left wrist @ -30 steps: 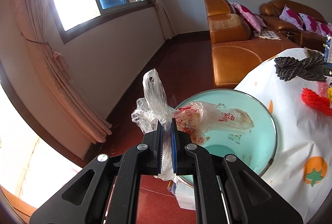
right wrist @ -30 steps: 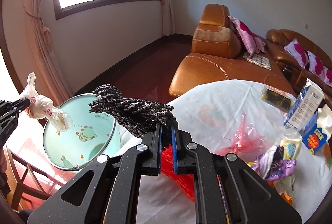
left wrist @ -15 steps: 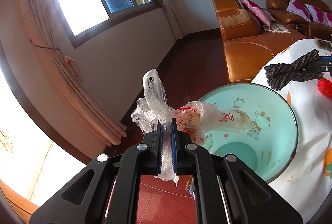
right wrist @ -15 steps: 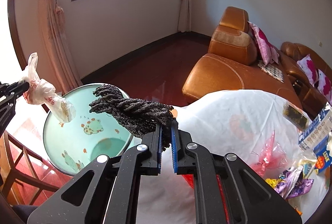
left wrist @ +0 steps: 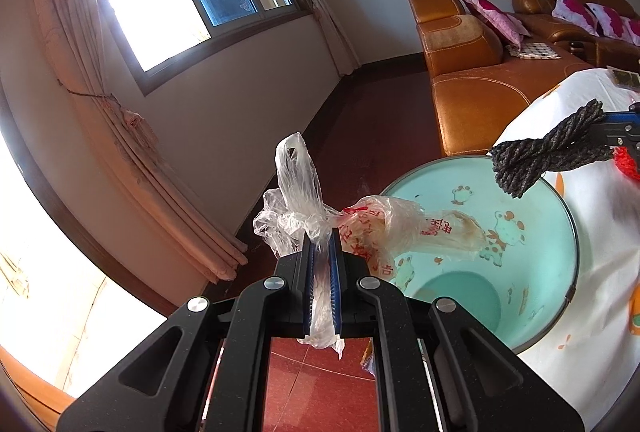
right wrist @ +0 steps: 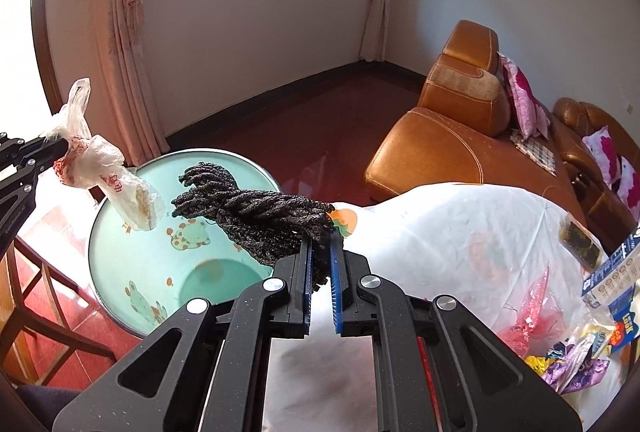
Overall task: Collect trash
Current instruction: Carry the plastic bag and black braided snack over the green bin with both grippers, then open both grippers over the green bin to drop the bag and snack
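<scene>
Both loads pinched tight, basin [right wrist: 120, 232] below and ahead.
Carry bag [left wrist: 360, 228] and rope [right wrist: 260, 220] past fingers' tips over the bowl, then release.

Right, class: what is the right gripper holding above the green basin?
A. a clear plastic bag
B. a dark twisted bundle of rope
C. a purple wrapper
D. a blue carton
B: the right gripper is shut on the dark twisted rope, which hangs over the green basin.

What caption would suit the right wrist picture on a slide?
Right gripper holds dark twisted rope above the turquoise basin; left gripper holds a plastic bag.
</scene>
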Motion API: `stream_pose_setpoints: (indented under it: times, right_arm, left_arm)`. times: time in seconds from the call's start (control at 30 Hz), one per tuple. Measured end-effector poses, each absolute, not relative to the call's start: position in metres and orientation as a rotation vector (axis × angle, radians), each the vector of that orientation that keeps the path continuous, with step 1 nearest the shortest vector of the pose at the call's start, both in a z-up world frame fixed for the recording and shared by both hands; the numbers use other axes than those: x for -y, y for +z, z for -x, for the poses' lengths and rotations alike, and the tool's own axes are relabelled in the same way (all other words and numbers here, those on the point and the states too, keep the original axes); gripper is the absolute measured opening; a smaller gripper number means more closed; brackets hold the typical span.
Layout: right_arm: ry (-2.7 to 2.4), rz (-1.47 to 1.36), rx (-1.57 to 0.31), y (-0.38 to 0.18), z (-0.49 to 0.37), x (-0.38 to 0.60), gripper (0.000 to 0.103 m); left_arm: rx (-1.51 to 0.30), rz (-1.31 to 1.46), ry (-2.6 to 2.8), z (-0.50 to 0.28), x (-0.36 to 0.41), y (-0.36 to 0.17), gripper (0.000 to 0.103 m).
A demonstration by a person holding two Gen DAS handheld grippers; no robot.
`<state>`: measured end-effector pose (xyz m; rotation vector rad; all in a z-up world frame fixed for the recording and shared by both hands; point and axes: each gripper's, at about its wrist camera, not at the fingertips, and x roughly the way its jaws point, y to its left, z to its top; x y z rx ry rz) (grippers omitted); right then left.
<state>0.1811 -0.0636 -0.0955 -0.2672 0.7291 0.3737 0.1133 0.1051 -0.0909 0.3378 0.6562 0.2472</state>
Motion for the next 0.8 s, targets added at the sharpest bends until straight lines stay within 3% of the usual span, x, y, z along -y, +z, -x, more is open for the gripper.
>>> stream_pose_setpoints:
  times: [0.3, 0.37, 0.5, 0.53, 0.67, 0.8]
  right_arm:
    - [0.389, 0.269, -0.731, -0.096, -0.180, 0.058, 0.009]
    - [0.406, 0.267, -0.734, -0.097, -0.179, 0.056, 0.025]
    - [0.429, 0.273, -0.736, -0.099, -0.176, 0.049, 0.036]
    - [0.431, 0.268, -0.735, -0.099, -0.175, 0.048, 0.041]
    - [0.430, 0.257, -0.732, -0.098, -0.174, 0.049, 0.045]
    - [0.420, 0.258, -0.727, -0.097, -0.174, 0.051, 0.048]
  left_arm:
    - [-0.664, -0.320, 0.224, -0.114, -0.108, -0.091, 0.011]
    - [-0.665, -0.314, 0.211, -0.114, -0.106, -0.092, 0.014]
    - [-0.665, -0.314, 0.179, -0.113, -0.099, -0.096, 0.043]
    - [-0.660, -0.311, 0.170, -0.112, -0.097, -0.096, 0.044]
    - [-0.656, -0.313, 0.159, -0.111, -0.092, -0.097, 0.052]
    - [-0.658, -0.315, 0.159, -0.112, -0.092, -0.098, 0.053]
